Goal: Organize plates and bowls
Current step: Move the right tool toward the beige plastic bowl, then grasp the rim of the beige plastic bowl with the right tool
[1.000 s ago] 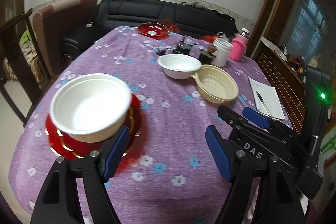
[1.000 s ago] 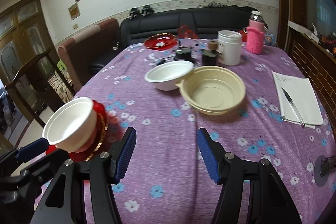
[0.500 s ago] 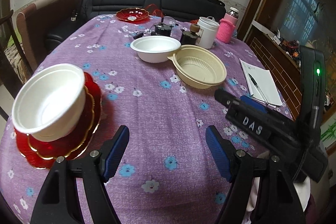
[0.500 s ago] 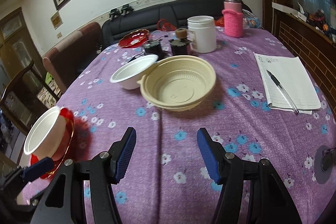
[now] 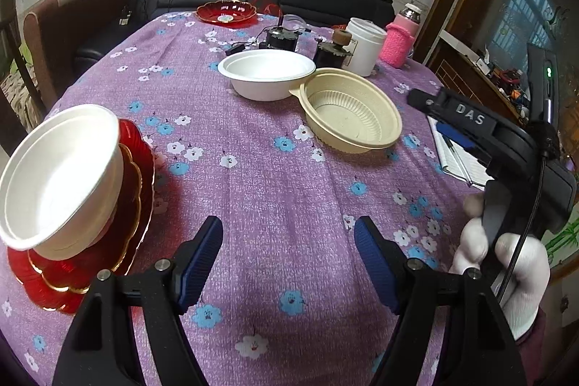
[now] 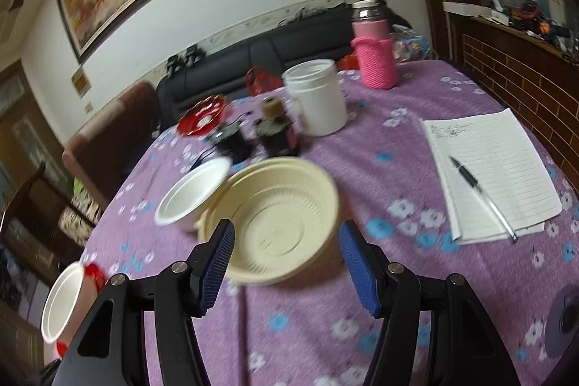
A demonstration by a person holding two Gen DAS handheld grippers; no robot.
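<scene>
Right gripper [image 6: 286, 257] open, empty, over beige bowl [image 6: 278, 219]; left gripper [image 5: 287, 257] open, empty, beside white bowl [image 5: 54, 176].

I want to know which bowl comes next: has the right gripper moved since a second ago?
Yes. The right gripper has closed in on the beige ribbed plastic bowl, jaws open and empty.

I count three bowls: two white bowls, one [image 5: 59, 176] stacked on plates at my left and one [image 5: 266, 75] mid-table, plus one beige bowl [image 5: 353, 111]. Red plates: a stack [image 5: 134, 205] whose number I cannot tell, and one more [image 5: 226, 12] at the far edge. One notebook [image 6: 488, 169], one pen [image 6: 481, 198].
</scene>
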